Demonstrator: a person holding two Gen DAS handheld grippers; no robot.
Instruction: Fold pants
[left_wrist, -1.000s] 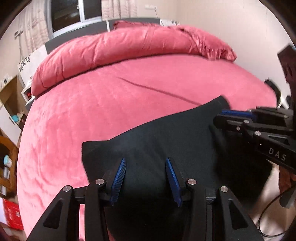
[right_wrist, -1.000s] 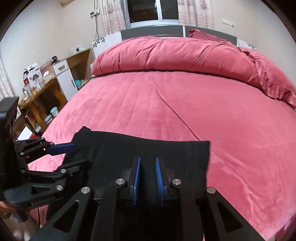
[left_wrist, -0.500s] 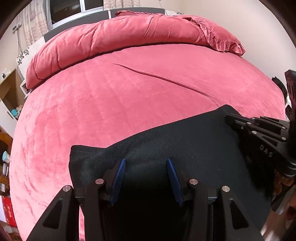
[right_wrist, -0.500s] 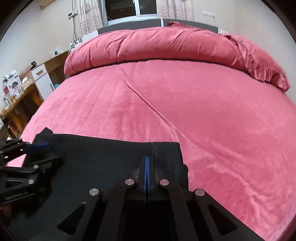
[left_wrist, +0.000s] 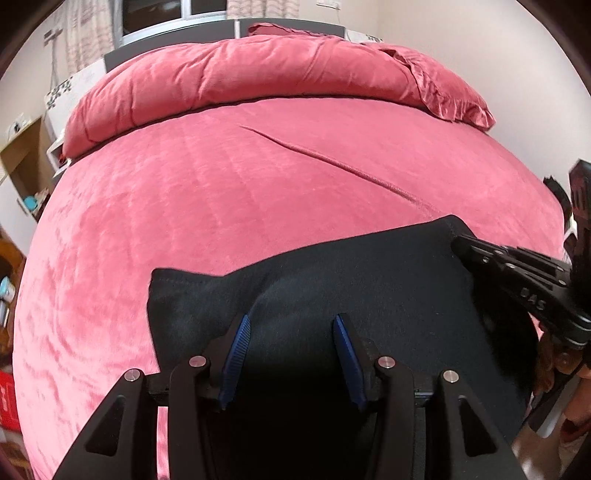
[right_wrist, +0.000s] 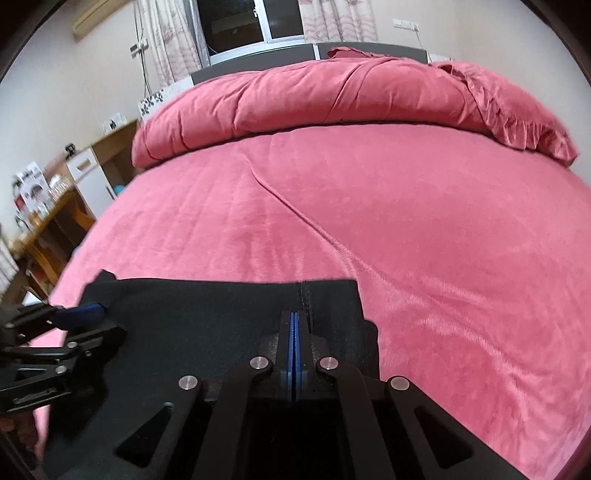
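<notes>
Right gripper (right_wrist: 294, 328): blue pads pressed flat together, tips at the far hem of the black pants (right_wrist: 221, 317), close to the garment's right corner — whether fabric is pinched between them cannot be told, since the pads look sealed with no cloth showing in the seam. Left gripper (left_wrist: 291, 350): jaws standing roughly half apart, pads above dark cloth near the left corner, nothing clamped; from the right wrist view its upper blue pad lies at the corner's edge, with cloth seemingly between the jaws. Pants lie at the near edge of the bed, far hem running straight across, left corner slightly lifted and rumpled. Judgement: the step in hand is taking hold of the two far corners before a fold — right side apparently set, left side not yet closed. Next move calls for the left jaws to close on the corner's edge, then both hands lifting evenly so the hem stays taut and the cloth carries over without skewing; a thin or missed pinch on the right would let that corner drop. Surface: pink plush bedspread (left_wrist: 258, 206), soft, one long diagonal crease, otherwise smooth. Rolled pink duvet (right_wrist: 332, 99) along the headboard end. Room: window with curtains (right_wrist: 243, 22) behind, wooden desk and shelves (right_wrist: 48, 221) cluttered at the left.
</notes>
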